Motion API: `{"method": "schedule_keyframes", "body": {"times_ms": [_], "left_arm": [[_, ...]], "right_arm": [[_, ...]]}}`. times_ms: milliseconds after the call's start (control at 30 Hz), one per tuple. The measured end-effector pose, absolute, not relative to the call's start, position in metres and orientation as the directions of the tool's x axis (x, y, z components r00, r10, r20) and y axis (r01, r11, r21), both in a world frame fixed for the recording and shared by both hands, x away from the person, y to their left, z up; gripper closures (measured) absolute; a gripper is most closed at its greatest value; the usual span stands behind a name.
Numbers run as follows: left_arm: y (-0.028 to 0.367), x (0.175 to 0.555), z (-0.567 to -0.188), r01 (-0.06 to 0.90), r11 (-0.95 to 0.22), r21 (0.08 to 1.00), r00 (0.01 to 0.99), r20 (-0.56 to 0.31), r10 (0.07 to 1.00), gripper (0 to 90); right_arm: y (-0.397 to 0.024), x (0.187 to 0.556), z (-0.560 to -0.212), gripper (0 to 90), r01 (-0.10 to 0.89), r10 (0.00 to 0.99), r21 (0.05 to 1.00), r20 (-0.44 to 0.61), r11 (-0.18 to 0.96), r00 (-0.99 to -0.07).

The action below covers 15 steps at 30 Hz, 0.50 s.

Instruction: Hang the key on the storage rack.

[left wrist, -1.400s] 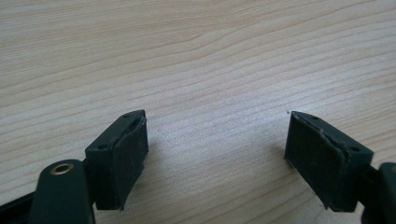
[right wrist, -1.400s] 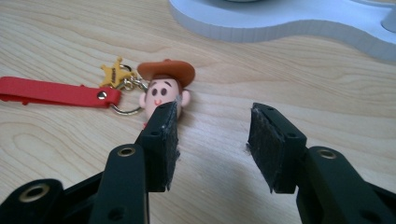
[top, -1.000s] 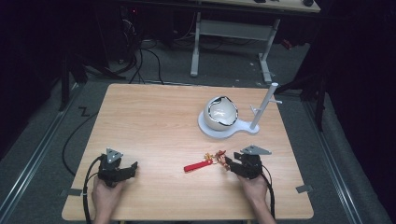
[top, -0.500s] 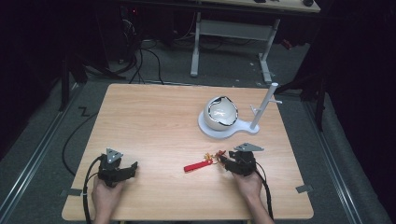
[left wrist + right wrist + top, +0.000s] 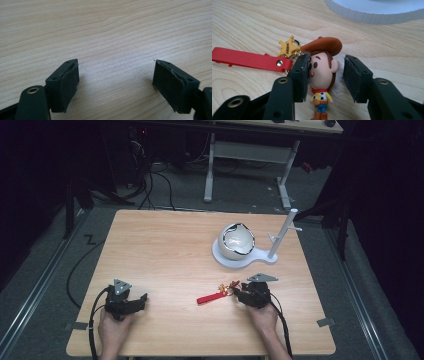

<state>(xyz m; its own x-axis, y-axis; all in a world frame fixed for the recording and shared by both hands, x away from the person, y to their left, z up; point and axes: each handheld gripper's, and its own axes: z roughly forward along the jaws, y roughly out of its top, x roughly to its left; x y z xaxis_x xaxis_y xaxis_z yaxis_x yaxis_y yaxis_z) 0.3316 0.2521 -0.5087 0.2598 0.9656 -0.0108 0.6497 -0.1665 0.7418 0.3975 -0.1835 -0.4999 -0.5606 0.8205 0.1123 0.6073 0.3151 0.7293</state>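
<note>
Rubbery and light by the look of it, the cowboy keychain figure (image 5: 322, 75) lies flat on the wooden table (image 5: 165, 250) in front of the white stand (image 5: 240, 257), its red strap (image 5: 247, 60) trailing off from the star charm (image 5: 287, 48). Right hand-held gripper (image 5: 325, 75) has just been closing around the figure's head, one pad touching the face and the other just clear, so nothing is clamped yet; the firm head looks the surest hold, since the floppy strap would dangle. Left hand-held gripper (image 5: 115, 82) rests released on bare table.

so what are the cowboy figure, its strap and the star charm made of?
Cowboy figure: looks like soft moulded rubber or PVC, matte, with rounded edges and flat solid colours. Strap: red, flexible-looking silicone or plastic, smooth, fixed by a shiny metal rivet. Star charm: yellow, probably rubber or enamelled metal; can't tell which.
</note>
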Motion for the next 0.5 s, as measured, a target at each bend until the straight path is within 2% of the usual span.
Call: {"method": "schedule_keyframes", "body": {"times_ms": [233,500], "left_arm": [[0.2521,0.3316,-0.5087,0.650,-0.166,0.742,0.260,-0.011,0.966,21.7],[0.2521,0.3316,-0.5087,0.649,-0.166,0.742,0.259,-0.011,0.966,21.6]], "right_arm": [[-0.1806,0.3956,-0.5006,66.1,0.589,0.808,0.732,0.091,0.342,-0.582],[-0.1809,0.3955,-0.5002,67.2,0.572,0.797,0.735,0.073,0.364,-0.600]]}}
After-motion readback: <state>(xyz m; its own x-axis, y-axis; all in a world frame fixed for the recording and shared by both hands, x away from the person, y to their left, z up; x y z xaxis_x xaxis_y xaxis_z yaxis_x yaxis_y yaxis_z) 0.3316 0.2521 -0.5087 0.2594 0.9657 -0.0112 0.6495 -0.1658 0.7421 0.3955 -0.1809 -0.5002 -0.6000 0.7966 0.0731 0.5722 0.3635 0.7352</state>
